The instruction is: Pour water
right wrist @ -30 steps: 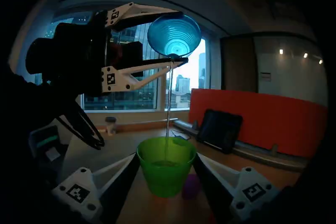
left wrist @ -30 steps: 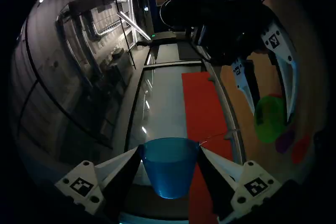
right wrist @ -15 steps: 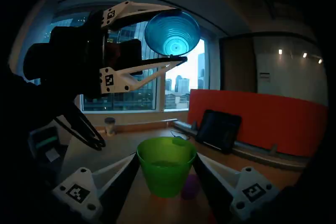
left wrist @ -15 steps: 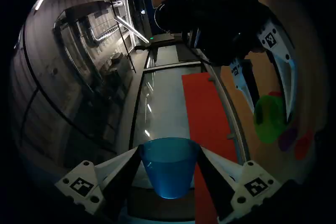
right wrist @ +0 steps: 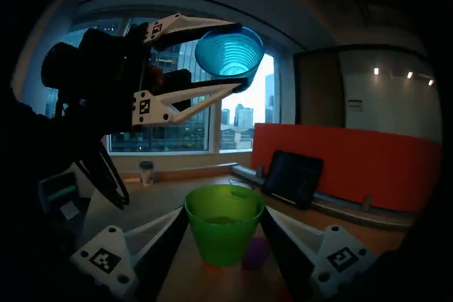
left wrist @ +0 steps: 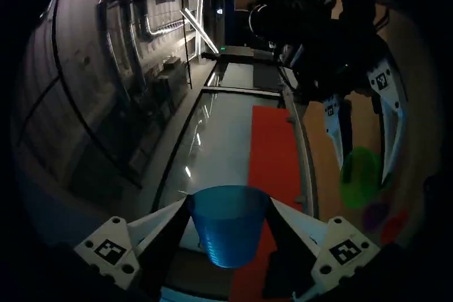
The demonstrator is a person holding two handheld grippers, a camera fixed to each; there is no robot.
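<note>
My left gripper (left wrist: 227, 211) is shut on a translucent blue cup (left wrist: 227, 224), which it holds tilted on its side high above the table. In the right gripper view that blue cup (right wrist: 229, 52) hangs at upper centre between the left gripper's (right wrist: 226, 51) white fingers, mouth turned toward the camera, no stream falling from it. My right gripper (right wrist: 225, 216) is shut on a green cup (right wrist: 224, 222) that stands upright below, with a little water inside. In the left gripper view the green cup (left wrist: 360, 177) sits at the right edge, held by the right gripper (left wrist: 362, 171).
A wooden table (right wrist: 226, 282) lies under the green cup, with a small purple thing (right wrist: 255, 252) just behind it. An orange partition (right wrist: 351, 160) and a dark tablet (right wrist: 290, 176) stand at the right. Windows (right wrist: 170, 126) and a paper cup (right wrist: 146, 170) are behind.
The water stream from the blue cup to the green cup has stopped. The blue cup has tipped back, its mouth turning away from straight down. The green cup has stayed put.
</note>
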